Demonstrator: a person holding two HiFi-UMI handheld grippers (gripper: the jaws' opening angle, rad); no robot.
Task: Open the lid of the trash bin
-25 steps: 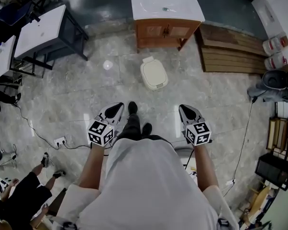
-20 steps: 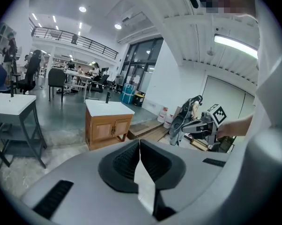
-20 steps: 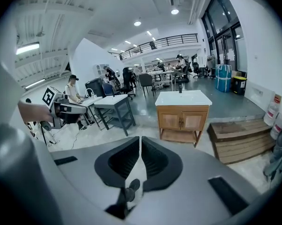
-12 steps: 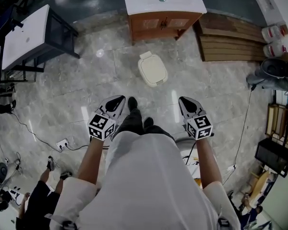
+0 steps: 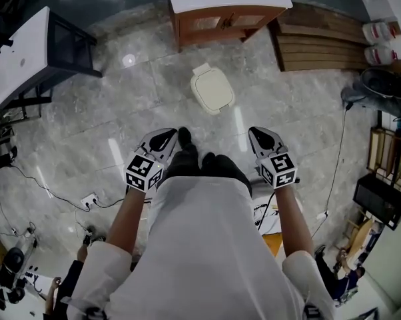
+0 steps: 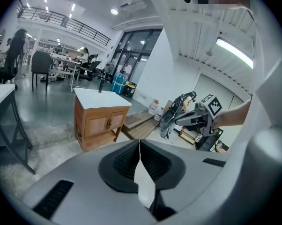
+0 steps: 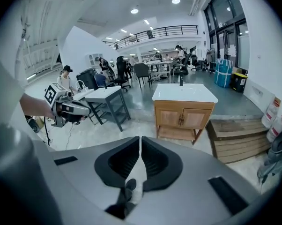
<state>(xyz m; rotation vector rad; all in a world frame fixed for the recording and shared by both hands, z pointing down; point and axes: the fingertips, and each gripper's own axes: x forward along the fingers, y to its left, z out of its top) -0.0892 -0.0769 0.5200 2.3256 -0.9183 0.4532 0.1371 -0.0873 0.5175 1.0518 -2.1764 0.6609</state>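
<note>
The cream trash bin (image 5: 212, 89) stands on the marble floor ahead of my feet, its lid down. My left gripper (image 5: 166, 136) and right gripper (image 5: 259, 135) hover at waist height on either side of my legs, both short of the bin and apart from it. In the left gripper view the left gripper (image 6: 139, 144) has its jaws pressed together with nothing between them. The right gripper (image 7: 140, 139) is likewise shut and empty in its own view. The bin is hidden below the jaws in both gripper views.
A wooden vanity cabinet (image 5: 224, 15) with a white top stands just behind the bin. Stacked wooden boards (image 5: 320, 45) lie to its right, and a white-topped black table (image 5: 34, 52) stands at the left. A cable and power strip (image 5: 87, 199) lie on the floor.
The view has shifted: the cabinet has slid toward the top edge and the bin sits slightly higher in frame. Both grippers keep the same shut pose beside my legs.
</note>
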